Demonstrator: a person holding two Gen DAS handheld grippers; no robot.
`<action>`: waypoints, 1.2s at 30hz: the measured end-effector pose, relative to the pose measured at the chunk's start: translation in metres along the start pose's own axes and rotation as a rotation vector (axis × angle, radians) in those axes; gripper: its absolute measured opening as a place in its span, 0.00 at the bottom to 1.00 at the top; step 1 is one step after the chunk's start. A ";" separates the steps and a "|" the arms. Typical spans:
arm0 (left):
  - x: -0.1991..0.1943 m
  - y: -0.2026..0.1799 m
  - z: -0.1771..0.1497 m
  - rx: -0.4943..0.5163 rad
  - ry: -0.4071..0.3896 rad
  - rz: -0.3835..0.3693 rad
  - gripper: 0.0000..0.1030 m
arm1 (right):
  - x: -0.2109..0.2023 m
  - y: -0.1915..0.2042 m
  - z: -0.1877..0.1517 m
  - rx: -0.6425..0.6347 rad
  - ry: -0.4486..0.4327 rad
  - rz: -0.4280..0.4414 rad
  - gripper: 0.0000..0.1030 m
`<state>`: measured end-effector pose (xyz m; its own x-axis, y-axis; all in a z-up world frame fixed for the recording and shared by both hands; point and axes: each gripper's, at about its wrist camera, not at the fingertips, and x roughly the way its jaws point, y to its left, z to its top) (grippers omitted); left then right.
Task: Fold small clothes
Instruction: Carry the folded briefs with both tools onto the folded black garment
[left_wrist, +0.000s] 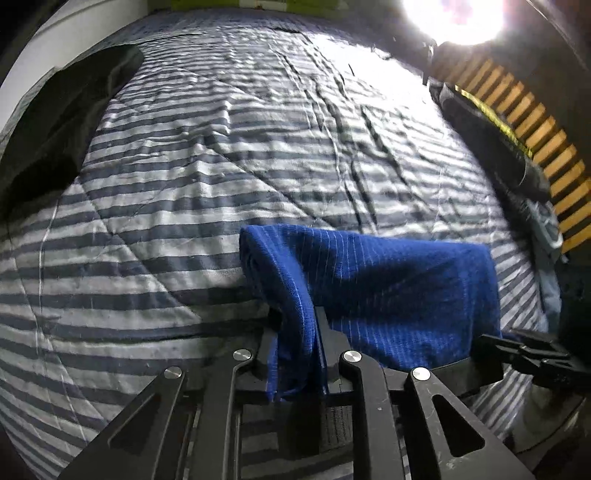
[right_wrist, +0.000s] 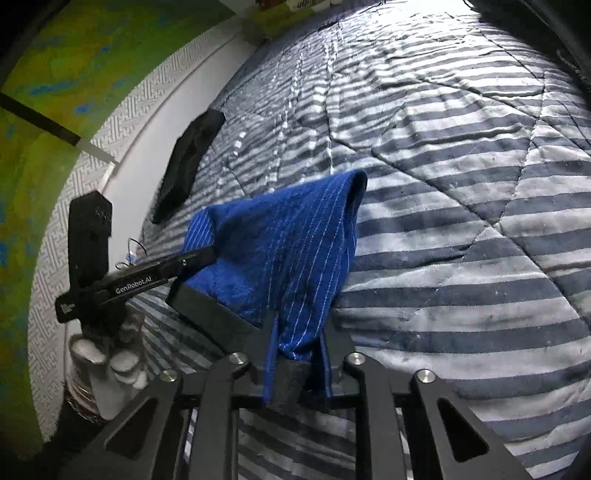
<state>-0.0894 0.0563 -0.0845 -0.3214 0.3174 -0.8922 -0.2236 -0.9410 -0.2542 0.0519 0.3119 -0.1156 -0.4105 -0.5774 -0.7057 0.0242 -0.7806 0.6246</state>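
A blue pinstriped cloth (left_wrist: 388, 291) hangs doubled over between my two grippers, lifted above a striped quilt (left_wrist: 207, 177). My left gripper (left_wrist: 297, 328) is shut on one bunched corner of the blue cloth. The right gripper (left_wrist: 524, 350) shows at the cloth's right edge in the left wrist view. In the right wrist view my right gripper (right_wrist: 297, 332) is shut on the other corner of the blue cloth (right_wrist: 280, 243). The left gripper (right_wrist: 195, 258) pinches the cloth's left edge there, held by a gloved hand (right_wrist: 107, 362).
A black garment (left_wrist: 62, 122) lies folded at the quilt's left edge, next to the white wall (right_wrist: 122, 173). Dark clothes (left_wrist: 491, 140) sit at the right edge beside a wooden slatted frame (left_wrist: 546, 147). A bright lamp (left_wrist: 454, 18) glares at top right.
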 end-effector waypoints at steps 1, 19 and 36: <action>-0.004 0.000 -0.001 -0.007 -0.012 -0.007 0.15 | -0.003 0.001 -0.001 -0.001 -0.014 0.002 0.15; -0.119 0.070 0.021 -0.044 -0.241 0.003 0.15 | -0.005 0.106 0.060 -0.171 -0.155 0.023 0.13; -0.199 0.275 0.140 -0.201 -0.420 0.171 0.15 | 0.142 0.259 0.212 -0.358 -0.224 0.076 0.13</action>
<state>-0.2155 -0.2488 0.0753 -0.6900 0.1376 -0.7106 0.0337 -0.9746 -0.2214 -0.1930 0.0786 0.0168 -0.5823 -0.6012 -0.5472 0.3610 -0.7943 0.4886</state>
